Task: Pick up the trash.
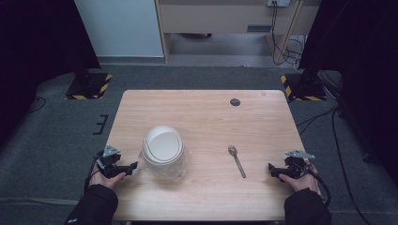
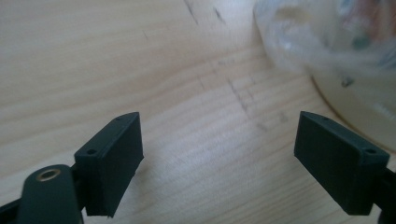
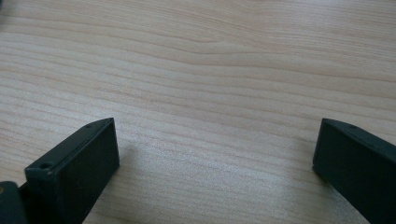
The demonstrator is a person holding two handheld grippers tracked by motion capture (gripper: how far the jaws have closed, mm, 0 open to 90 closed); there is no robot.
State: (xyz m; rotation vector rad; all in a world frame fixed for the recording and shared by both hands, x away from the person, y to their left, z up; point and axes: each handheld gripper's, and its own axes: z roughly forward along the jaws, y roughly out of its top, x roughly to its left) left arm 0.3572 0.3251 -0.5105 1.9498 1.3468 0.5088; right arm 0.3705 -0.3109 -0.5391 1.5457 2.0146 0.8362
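left claw (image 1: 132, 166) spread wide, empty, w/ white bowl (image 1: 162, 144) in clear plastic just beside its tips.

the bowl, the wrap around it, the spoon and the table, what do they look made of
The bowl looks like white ceramic or plastic, smooth and matte; which one is unclear. The wrap around it is thin clear plastic, crinkled and glinting. The spoon looks like metal, grey with a dull shine. The table is pale wood or wood-look laminate, with grain lines.

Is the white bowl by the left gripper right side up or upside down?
Upside down, it seems: the bowl shows a rounded white dome on top, with clear plastic around its base.
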